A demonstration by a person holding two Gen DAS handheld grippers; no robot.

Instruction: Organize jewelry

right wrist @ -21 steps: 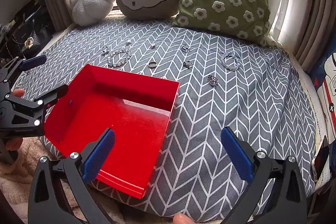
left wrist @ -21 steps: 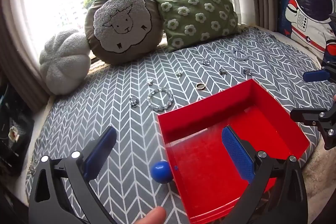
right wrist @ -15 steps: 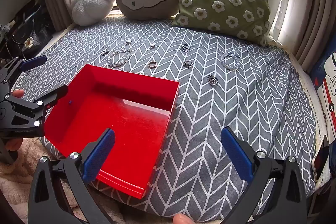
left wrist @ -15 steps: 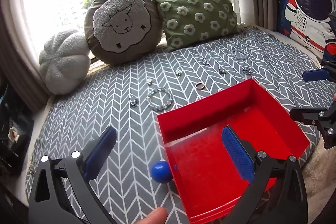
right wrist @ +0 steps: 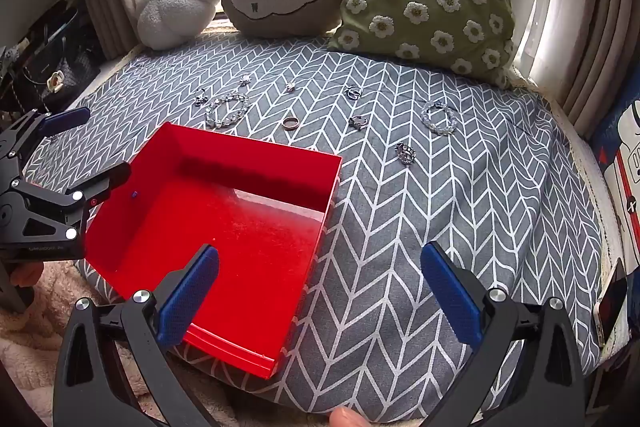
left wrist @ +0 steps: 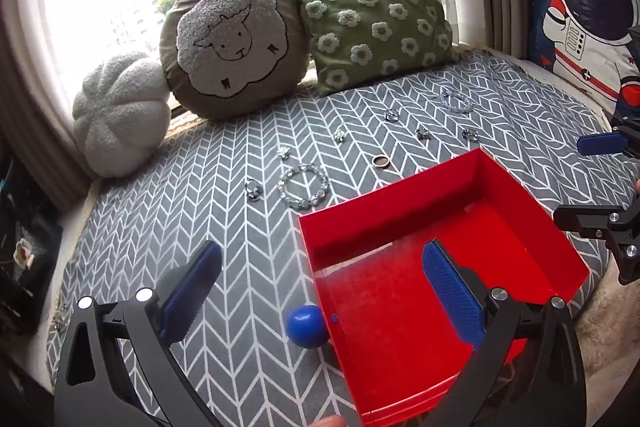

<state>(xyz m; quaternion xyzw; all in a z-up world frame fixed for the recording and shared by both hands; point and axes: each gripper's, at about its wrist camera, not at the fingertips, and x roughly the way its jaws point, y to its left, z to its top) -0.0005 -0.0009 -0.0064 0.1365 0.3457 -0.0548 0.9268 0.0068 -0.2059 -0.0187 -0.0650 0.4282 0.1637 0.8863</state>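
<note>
A red tray (right wrist: 224, 227) sits empty at the near edge of a grey herringbone cushion (right wrist: 460, 211), its long axis running from the near edge toward the pillows and skewed slightly to the cushion's sides, with a blue knob (left wrist: 306, 325) on its left wall. Beyond its far wall the jewelry lies scattered across the cushion's middle: two beaded bracelets, one (right wrist: 226, 109) near the tray's far left corner and one (right wrist: 439, 117) toward the cushion's right side, a plain band ring (right wrist: 291, 123) just past the far wall, and six smaller silver pieces too small to tell apart as rings or earrings. Both tools hang above the near edge with jaws spread wide and nothing between them: the left gripper (left wrist: 320, 279) straddles the tray's left wall, the right gripper (right wrist: 320, 287) straddles its right wall. Three pillows line the far edge. A fingertip (right wrist: 346, 417) pokes in, cut off by the bottom of the frame; the tray's near corner overhangs the cushion.
</note>
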